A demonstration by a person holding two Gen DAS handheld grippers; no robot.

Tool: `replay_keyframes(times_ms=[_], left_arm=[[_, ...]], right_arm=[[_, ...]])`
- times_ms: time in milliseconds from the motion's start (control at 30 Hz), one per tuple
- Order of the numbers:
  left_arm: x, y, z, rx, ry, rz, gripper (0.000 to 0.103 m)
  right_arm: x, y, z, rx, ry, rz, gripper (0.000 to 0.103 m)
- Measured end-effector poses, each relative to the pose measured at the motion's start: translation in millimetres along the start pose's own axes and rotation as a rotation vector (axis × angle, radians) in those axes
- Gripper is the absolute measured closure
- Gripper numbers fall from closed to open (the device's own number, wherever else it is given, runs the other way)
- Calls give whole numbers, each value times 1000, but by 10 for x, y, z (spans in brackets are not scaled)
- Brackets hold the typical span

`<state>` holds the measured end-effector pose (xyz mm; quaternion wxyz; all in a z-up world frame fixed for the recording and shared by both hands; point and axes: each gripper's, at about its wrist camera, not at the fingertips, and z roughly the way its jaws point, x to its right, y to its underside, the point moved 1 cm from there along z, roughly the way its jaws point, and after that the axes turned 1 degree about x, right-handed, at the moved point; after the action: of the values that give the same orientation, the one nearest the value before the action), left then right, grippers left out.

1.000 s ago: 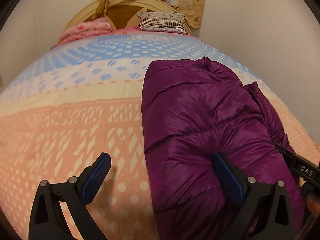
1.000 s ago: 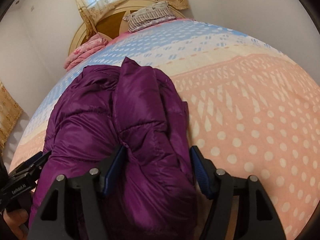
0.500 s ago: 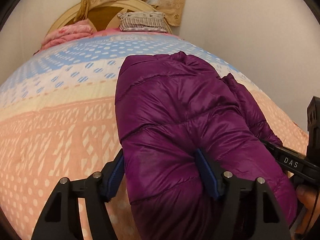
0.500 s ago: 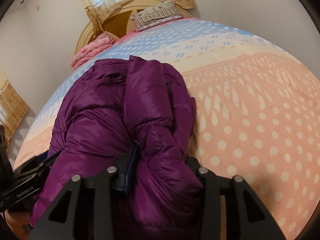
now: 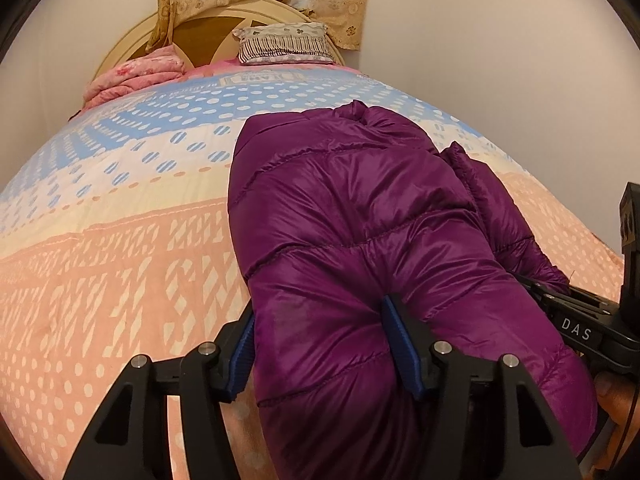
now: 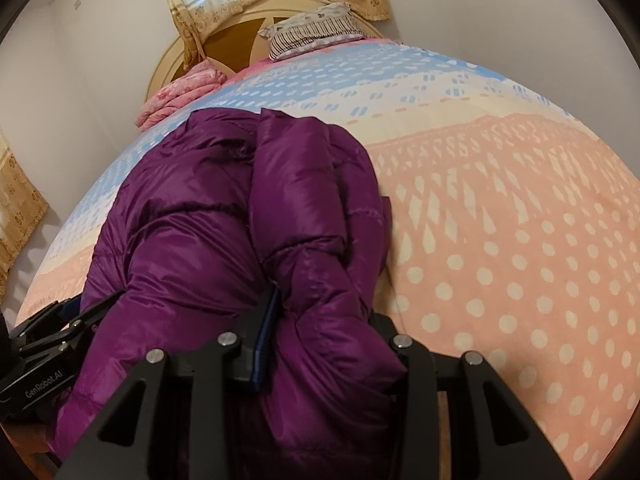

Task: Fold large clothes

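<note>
A purple puffer jacket (image 5: 360,220) lies bunched lengthwise on the bed, its near end at my grippers. My left gripper (image 5: 320,320) has the jacket's near left part between its blue pads; the jaws are closing and the padding bulges between them. My right gripper (image 6: 324,312) is shut on the near right fold of the jacket (image 6: 240,220), its right finger buried in the fabric. In the left wrist view the right gripper (image 5: 576,320) shows at the right edge. The left gripper (image 6: 48,340) shows at the left edge of the right wrist view.
The jacket rests on a peach, cream and blue dotted quilt (image 5: 120,260) covering the bed. A striped pillow (image 5: 284,44) and a folded pink blanket (image 5: 132,76) sit by the round headboard (image 6: 176,56). Walls flank the bed on both sides.
The left gripper shifted right onto the jacket's edge and its wide jaws closed in on the fabric. The right gripper's jaws also closed, pinching the near fold.
</note>
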<state>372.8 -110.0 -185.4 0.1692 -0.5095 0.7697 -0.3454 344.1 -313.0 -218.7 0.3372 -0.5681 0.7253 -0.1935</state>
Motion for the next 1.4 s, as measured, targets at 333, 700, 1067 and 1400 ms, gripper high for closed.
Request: replay_keyframes(times_ms=[333,700,1067,1400], left_arm=[[107,-37,-50,13,-32,50,61],[183,-108,-180,31,-61,88,71],[144,-67,-544,80,-66,87,75],[-152,113,-904,105,-100,41,75]], right_arm=[[-25,22,-46,24,-4,-17,70],[-10,22,-164,61,-57,-2,78],[-166,108,-394,80,-121,-8,81],[-575,181,-482,75,-191,-63,81]])
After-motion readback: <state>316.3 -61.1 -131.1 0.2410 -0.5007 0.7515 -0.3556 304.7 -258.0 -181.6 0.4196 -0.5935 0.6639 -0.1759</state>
